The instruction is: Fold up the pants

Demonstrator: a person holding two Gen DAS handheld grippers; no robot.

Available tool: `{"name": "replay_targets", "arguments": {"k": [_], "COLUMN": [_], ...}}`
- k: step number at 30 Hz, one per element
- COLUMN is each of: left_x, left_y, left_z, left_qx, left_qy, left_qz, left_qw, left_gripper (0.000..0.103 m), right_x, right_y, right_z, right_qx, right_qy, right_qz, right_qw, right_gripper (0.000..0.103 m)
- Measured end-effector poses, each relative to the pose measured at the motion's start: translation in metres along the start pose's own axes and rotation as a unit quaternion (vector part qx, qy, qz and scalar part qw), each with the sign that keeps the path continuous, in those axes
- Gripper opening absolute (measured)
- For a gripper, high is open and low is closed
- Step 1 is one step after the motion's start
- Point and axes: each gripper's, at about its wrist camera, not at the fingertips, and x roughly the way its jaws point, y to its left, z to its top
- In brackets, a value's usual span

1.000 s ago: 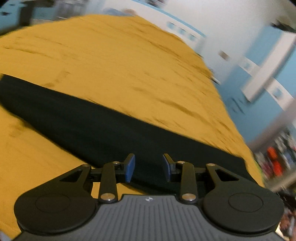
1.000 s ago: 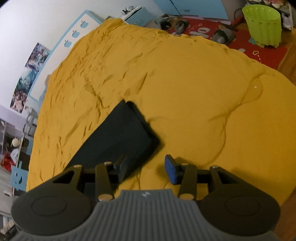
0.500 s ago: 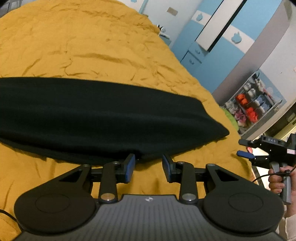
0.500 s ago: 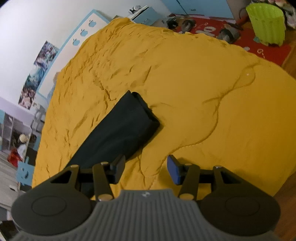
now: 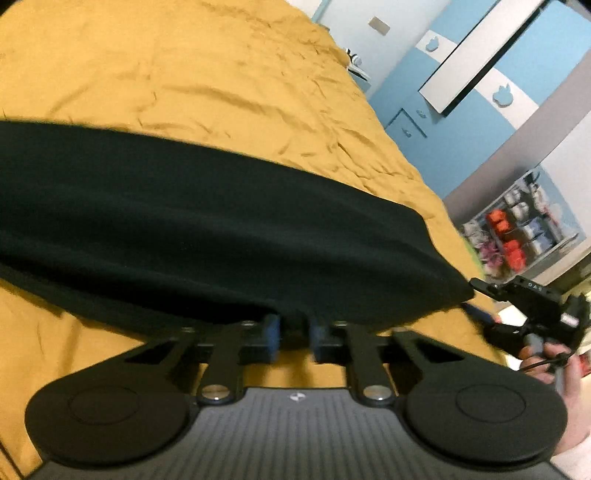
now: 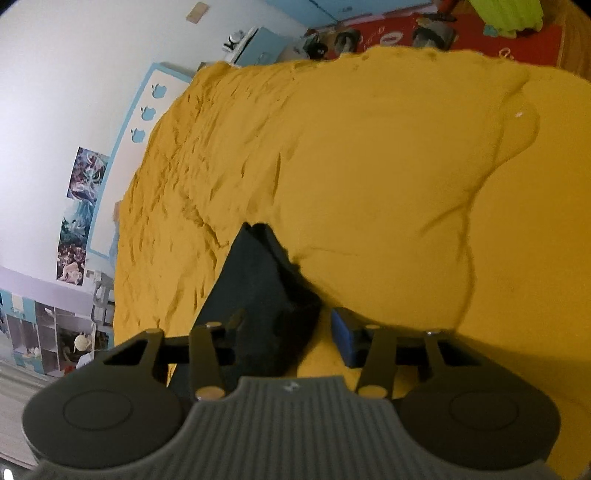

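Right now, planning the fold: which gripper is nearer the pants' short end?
Right. The right gripper straddles that end's corner, its jaws have just been closing, pants between them. The left gripper pinches the long edge, farther along.

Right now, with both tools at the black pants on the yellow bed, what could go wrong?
The left tool pinches only the pants' near edge; it may catch one layer, so the fold splits. The right tool has been closing around the end corner but looks unclamped; lifting now could drop that end and skew the fold.

Mustard bedspread (image 5: 221,74), blue wardrobe (image 5: 461,122), posters (image 6: 79,214), perhaps a green bin (image 6: 506,14).
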Motion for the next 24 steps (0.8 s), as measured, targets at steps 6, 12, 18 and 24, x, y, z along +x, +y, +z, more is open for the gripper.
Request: {"name": "replay_targets", "arguments": {"k": [6, 12, 18, 24], "left_x": [-0.017, 0.004, 0.009, -0.007], "left_y": [-0.009, 0.003, 0.009, 0.022], "left_z": [-0.003, -0.022, -0.023, -0.018], "left_qx": [0.016, 0.002, -0.01, -0.035], "left_qy": [0.007, 0.046, 0.07, 0.076], "left_qz": [0.006, 0.016, 0.009, -0.011], "left_qw": [0.9998, 0.9988, 0.9975, 0.9964], "left_gripper": [0.003, 0.003, 0.004, 0.02], "right_x": [-0.013, 0.004, 0.004, -0.02], "right_y": [0.012, -0.002, 0.005, 0.043], "right_z": [-0.002, -0.008, -0.008, -0.02], "right_qx": [-0.035, -0.038, -0.056, -0.155], "right_qy": [-0.028, -0.02, -0.021, -0.061], "right_qz": [-0.005, -0.051, -0.066, -0.121], "right_qw": [0.999, 0.998, 0.996, 0.979], "right_gripper": [0.002, 0.001, 0.002, 0.028]}}
